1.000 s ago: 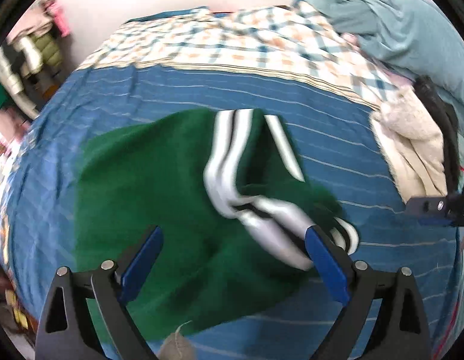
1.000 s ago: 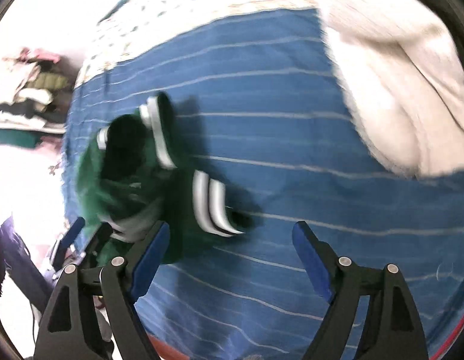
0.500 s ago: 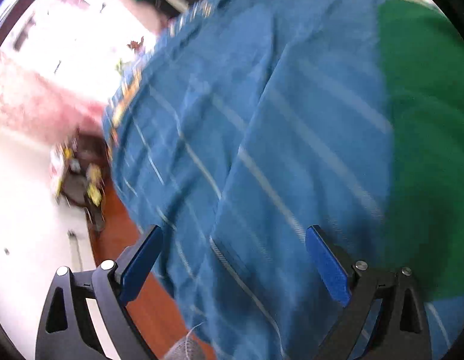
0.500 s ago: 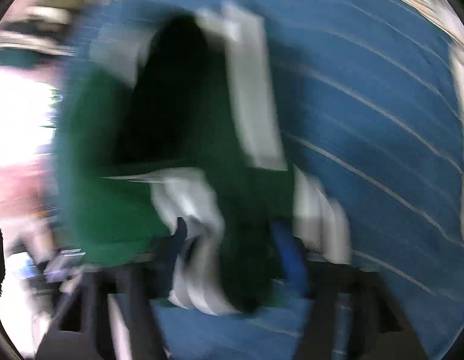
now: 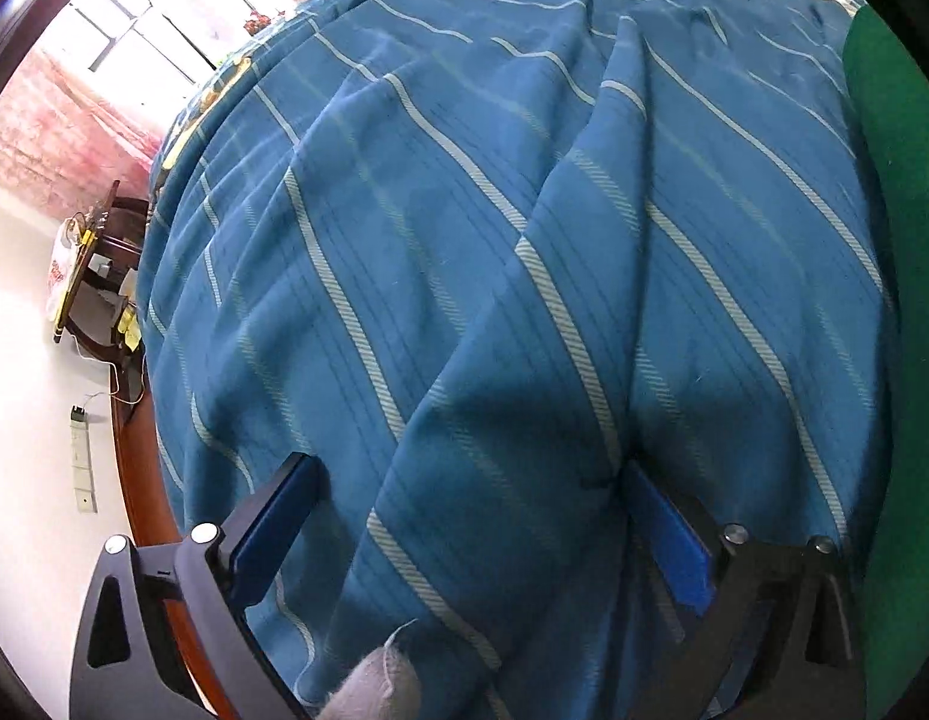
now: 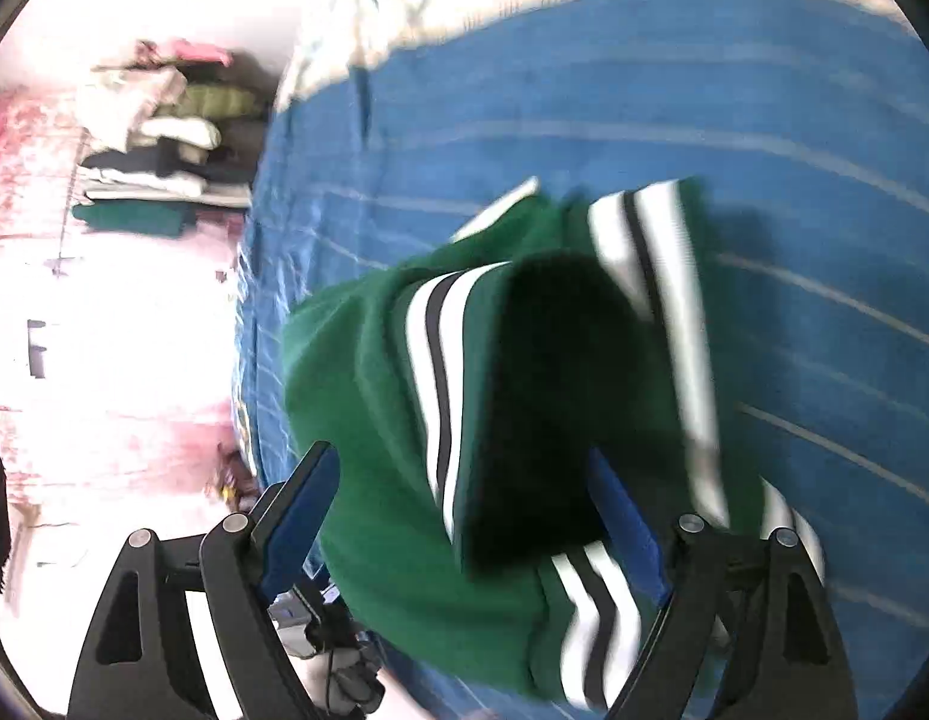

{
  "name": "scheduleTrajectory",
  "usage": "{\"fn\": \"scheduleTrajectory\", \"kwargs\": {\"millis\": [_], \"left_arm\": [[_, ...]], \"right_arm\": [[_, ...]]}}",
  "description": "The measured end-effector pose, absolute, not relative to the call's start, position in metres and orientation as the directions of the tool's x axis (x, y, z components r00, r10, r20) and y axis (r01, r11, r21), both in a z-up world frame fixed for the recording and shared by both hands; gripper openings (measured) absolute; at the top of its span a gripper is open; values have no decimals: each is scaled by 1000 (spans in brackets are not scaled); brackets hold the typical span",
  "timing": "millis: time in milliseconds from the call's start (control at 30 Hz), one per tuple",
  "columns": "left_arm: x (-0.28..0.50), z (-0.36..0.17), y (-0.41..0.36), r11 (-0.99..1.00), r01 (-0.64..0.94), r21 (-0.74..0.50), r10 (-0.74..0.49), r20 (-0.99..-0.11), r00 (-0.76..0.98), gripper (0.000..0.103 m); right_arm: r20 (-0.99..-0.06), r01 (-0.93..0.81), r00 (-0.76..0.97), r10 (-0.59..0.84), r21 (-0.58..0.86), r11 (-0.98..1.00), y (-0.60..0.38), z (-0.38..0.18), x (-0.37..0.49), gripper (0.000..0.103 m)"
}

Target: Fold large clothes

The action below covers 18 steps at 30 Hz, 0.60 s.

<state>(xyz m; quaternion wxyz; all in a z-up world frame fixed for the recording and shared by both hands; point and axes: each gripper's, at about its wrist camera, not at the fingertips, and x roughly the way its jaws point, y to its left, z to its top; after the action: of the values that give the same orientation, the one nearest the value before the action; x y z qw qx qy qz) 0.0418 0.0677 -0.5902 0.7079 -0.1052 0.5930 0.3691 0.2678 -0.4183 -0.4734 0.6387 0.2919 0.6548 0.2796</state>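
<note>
Since a second earlier, the left gripper had been swung away from the green garment with black-and-white striped cuffs toward the edge of the bed, and the right gripper had been brought close over it. Both grippers were spread wide, nothing grasped. Between the right gripper's fingers, the garment was seen bunched on the blue white-striped bedsheet, a sleeve turned over; folding was judged barely begun, with flattening and every fold left. Only a green sliver was caught by the left view; stacked clothes beyond were shown only by the right.
</note>
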Motion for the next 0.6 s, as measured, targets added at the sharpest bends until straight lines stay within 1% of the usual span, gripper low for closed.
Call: {"fn": "scheduleTrajectory", "kwargs": {"millis": [33,67,100,133,167,200,267,333,367,400,433,467,500,533,567,600], "left_arm": [[44,-589,69,707,-647,284,387,-922,18,103],[45,-588,70,708,-647,281,380,-925,14,103],[46,-588,73,711,-646,279,371,-928,8,103],[47,-587,75,713,-644,278,366,-931,4,103],[47,-587,76,717,-640,276,361,-932,3,103],[47,-586,76,721,-636,273,357,-934,3,103],[46,-586,79,726,-633,268,351,-936,6,103],[45,-585,79,732,-626,269,350,-937,7,103],[46,-584,79,736,-618,275,350,-937,0,103],[46,-582,80,736,-617,279,348,-937,-8,103],[47,-578,80,733,-616,287,350,-937,-20,103],[48,-572,80,726,-613,312,365,-930,-41,103],[49,-566,81,720,-614,323,378,-925,-44,103],[50,-556,81,714,-619,327,391,-920,-35,103],[51,-543,80,708,-630,319,402,-915,-11,103],[54,-532,78,705,-637,312,411,-911,8,103]], "right_arm": [[-674,22,-28,738,738,675,-408,-481,276,11],[-698,25,-40,715,714,699,-402,-481,283,7],[-739,24,-8,674,674,739,-400,-477,290,6],[-781,13,92,618,622,783,-404,-461,296,2],[-798,7,161,580,589,808,-408,-445,301,3],[-796,12,228,560,577,816,-413,-426,308,2],[-814,40,301,497,532,846,-419,-412,317,2],[-855,56,276,440,471,880,-419,-426,333,2],[-882,73,206,424,446,892,-416,-447,344,3],[-895,54,105,433,440,897,-409,-467,352,4],[-894,49,30,448,449,892,-407,-482,355,9],[-863,78,-12,505,503,861,-412,-487,358,12],[-831,96,-19,556,553,828,-419,-485,358,16],[-808,101,-10,589,585,804,-427,-477,356,26],[-806,96,11,592,590,802,-436,-466,352,34],[-813,84,43,580,582,809,-446,-451,344,50]]}}
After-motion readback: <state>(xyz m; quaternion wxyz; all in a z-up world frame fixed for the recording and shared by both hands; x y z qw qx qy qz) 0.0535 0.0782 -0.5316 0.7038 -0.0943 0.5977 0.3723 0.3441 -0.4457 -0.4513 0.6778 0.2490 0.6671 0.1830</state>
